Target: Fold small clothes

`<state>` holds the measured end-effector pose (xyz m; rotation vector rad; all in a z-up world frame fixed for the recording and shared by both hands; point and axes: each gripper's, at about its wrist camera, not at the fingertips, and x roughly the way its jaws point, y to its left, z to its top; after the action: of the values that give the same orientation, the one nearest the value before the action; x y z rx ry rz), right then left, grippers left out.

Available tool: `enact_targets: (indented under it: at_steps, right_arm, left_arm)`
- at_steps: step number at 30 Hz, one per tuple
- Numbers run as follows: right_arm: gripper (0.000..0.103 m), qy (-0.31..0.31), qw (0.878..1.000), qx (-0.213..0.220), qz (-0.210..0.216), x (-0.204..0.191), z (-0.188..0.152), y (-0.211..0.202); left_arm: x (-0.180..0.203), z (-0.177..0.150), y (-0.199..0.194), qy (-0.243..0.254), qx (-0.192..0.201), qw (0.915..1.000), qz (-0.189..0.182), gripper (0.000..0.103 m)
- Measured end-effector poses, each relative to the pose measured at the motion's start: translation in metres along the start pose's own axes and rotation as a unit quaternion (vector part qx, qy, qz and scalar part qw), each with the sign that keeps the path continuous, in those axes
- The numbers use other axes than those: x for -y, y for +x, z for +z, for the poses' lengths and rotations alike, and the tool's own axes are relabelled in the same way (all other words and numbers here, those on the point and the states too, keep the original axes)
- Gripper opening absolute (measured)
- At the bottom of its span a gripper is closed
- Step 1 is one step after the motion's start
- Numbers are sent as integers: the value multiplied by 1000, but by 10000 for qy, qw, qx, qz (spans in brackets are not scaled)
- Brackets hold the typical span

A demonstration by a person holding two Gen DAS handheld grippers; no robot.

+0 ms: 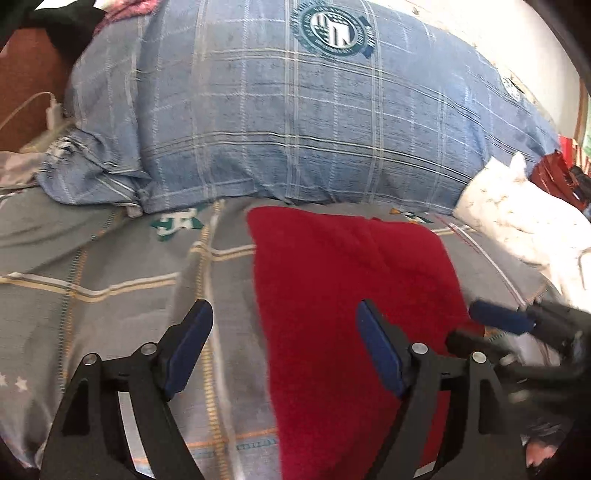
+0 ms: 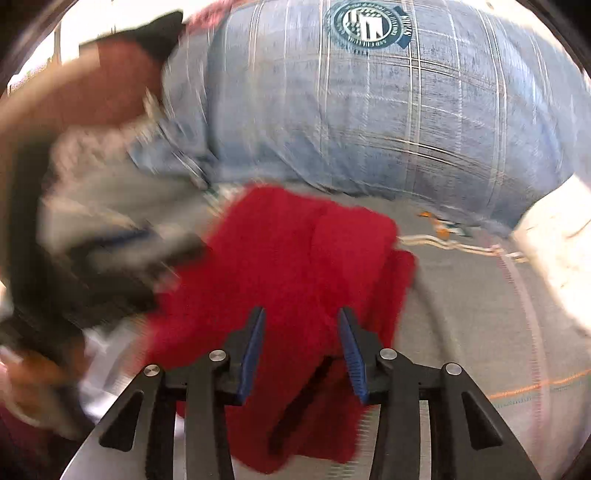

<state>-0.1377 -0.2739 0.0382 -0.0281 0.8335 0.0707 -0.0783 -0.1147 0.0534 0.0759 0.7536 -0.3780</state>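
One red cloth (image 1: 351,273) folded on grey bedsheet (image 1: 110,266), no containers

The bed (image 1: 110,295) wears a grey sheet with tan and white stripes. A red fuzzy garment (image 1: 332,277) lies folded on it, just ahead of the fingers. Beyond that rests a blue plaid pillow (image 1: 295,129), with a white cloth (image 1: 517,229) to the right.

Count on the bed: one cloth, one pillow, two grippers.

One red fuzzy cloth (image 1: 351,280) on my grey checked bedsheet (image 1: 110,295); behind the cloth, one blue plaid pillow (image 1: 295,129) bearing one round crest (image 1: 330,27); right of the cloth, one white bundle (image 1: 524,221). My left gripper (image 1: 284,347), my right gripper (image 2: 301,347): two.
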Motion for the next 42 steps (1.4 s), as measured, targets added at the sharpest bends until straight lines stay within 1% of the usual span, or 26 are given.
enact_targets:
  at_steps: [1,2,3,5,6,8,10,11,12,15,17,23,29,33,42]
  right_arm:
    - [39,-49,9998,-114,-127,0,-6,7]
    - [39,22,9997,-223,-106,4,-12,14]
    - [39,125,9997,-221,-70,6,-15,14]
    - [39,198,9997,-171,-26,6,-13,8]
    - [41,220,9997,-106,6,6,-10,1]
    - [42,274,9996,39,41,4,-4,-12]
    - [50,300,9994,181,9,1,3,-20]
    - [58,307,9991,300,-28,-2,8,-26]
    - [61,312,9988,371,-63,-5,12,-27]
    - [65,362,9978,517,-214,-10,19,-30]
    - [67,432,9974,525,-251,-11,21,-28]
    - [71,503,9969,539,-277,-15,23,-26]
    - [72,470,9969,559,-298,-18,23,-29]
    - [74,510,9963,598,-334,-17,24,-31]
    - [74,570,9964,528,-335,-16,21,-28]
  left_arm:
    - [-2,0,-2,-19,25,10000,33,80]
    - [-5,1,-5,-42,77,9999,84,80]
    - [-6,0,-7,-45,126,9998,133,80]
    - [-7,0,-13,-26,253,9993,272,80]
    - [-8,0,-15,-22,287,9991,308,81]
    - [-10,1,-18,-80,279,9992,272,81]
    - [-11,1,-19,-127,249,9994,201,81]
    - [-12,1,-21,-137,267,9993,220,81]
    - [-11,0,-23,-132,301,9991,264,81]
    - [-9,0,-29,-87,365,9988,308,81]
    - [-9,0,-34,-77,412,9985,342,81]
    - [-11,-2,-45,-54,575,9973,451,81]
    - [-10,-3,-48,-28,598,9969,507,81]
    - [-9,-4,-49,-3,637,9964,564,81]
    - [-7,-7,-49,3,637,9961,610,81]
